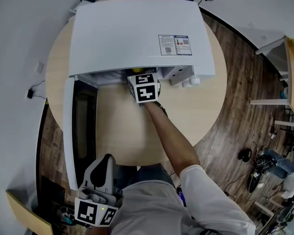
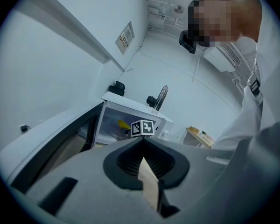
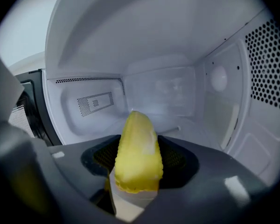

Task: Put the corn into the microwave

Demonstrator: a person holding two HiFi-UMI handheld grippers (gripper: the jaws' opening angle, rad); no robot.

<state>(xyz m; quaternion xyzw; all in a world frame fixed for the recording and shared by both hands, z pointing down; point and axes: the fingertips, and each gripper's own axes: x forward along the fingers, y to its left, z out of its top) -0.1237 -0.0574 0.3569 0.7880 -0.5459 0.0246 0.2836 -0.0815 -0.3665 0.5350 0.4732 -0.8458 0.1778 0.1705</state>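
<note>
Inside the open microwave point(image 3: 177, 87) the right tongs point(image 3: 130, 195) clamp the corn point(image 3: 136, 153); left tongs point(image 2: 147, 181) closed, empty.

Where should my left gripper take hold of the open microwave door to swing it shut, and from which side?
Probably the free end of the door, nearest you and farthest from the hinge. It stands open as a thin upright panel, so bring the left gripper down from above, jaws opened to straddle its top edge.
</note>
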